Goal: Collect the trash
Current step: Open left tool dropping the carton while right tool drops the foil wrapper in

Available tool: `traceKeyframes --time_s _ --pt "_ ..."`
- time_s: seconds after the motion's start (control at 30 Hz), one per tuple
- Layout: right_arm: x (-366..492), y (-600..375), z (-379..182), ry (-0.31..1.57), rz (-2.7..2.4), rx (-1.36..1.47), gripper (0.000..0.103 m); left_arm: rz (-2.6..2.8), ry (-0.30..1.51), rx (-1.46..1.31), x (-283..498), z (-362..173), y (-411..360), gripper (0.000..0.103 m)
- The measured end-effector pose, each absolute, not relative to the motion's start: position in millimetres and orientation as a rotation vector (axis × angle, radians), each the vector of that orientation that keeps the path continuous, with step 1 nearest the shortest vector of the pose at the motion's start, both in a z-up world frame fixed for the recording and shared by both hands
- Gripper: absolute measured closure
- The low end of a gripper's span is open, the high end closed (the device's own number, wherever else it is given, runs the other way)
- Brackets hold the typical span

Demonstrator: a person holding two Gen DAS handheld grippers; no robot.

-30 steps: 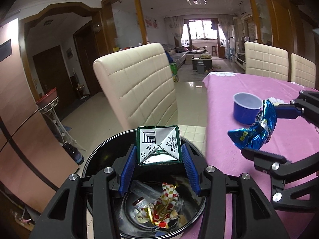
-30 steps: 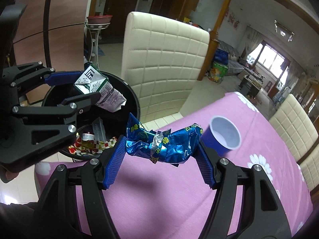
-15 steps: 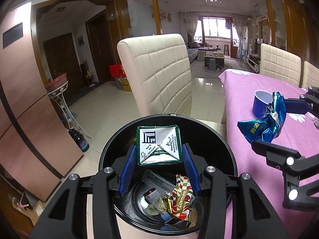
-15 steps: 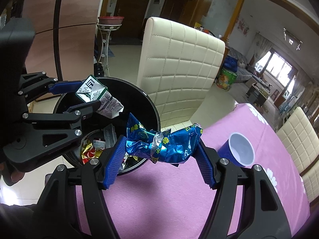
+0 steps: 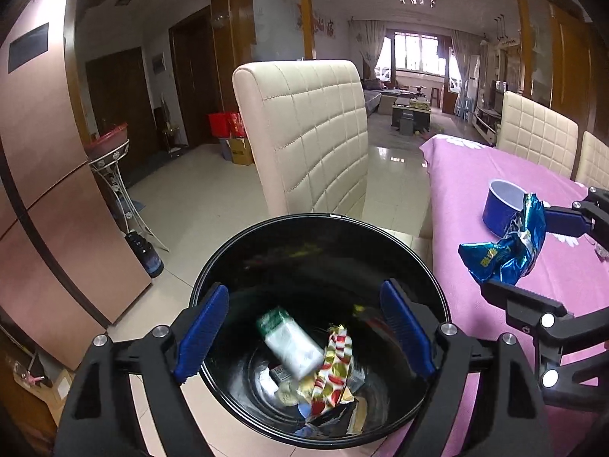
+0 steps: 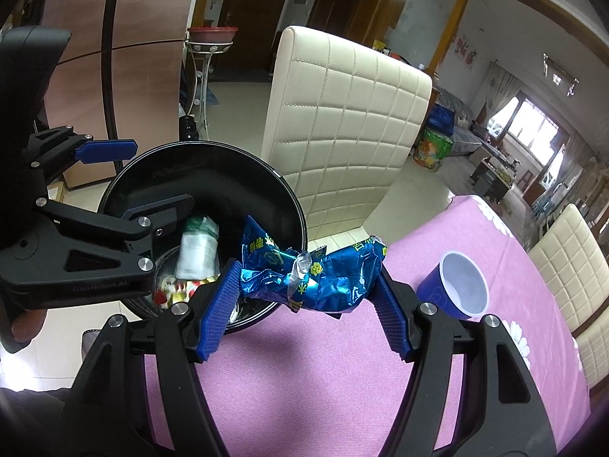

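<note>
The left gripper (image 5: pixel 304 327) hangs over the black bin (image 5: pixel 434 285) with its jaws spread wide and nothing between them; the green-and-white carton (image 5: pixel 291 344) is blurred below the gap, inside the bin, beside a red-and-gold wrapper (image 5: pixel 333 365) on the bottom. The right gripper (image 6: pixel 308 285) has its jaws clamped on the crumpled blue foil bag (image 6: pixel 316 274), one pad at each end, and holds it above the pink desk (image 6: pixel 304 373), just short of the bin's near rim.

The step in hand looks like dropping this bag. It should go well if the right jaws travel forward and left until the whole bag, loose ends included, sits over the dark opening before they part; released early, a light foil bag could catch the rim and slide to the floor.

The left gripper crowds the left half of the opening, so the right half is freer. The cream chair (image 6: pixel 350 125) stands just behind the bin. The blue cup (image 6: pixel 455 285) waits right of the jaws on the desk, clear of that path.
</note>
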State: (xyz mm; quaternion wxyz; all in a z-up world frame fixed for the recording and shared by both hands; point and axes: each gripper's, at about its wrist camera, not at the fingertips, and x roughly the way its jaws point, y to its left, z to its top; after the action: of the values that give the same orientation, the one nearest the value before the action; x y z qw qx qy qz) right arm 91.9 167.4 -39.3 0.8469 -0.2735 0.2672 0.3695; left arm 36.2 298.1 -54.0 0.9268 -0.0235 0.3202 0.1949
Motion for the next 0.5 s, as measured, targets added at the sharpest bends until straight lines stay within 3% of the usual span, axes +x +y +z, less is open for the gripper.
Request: traceKeyframes --time_s 0.5 --pt "93.5 187.0 -44.0 0.571 0.803 -0.603 0.034 0.503 0.629 -0.023 21.4 -44.8 314.3 0.023"
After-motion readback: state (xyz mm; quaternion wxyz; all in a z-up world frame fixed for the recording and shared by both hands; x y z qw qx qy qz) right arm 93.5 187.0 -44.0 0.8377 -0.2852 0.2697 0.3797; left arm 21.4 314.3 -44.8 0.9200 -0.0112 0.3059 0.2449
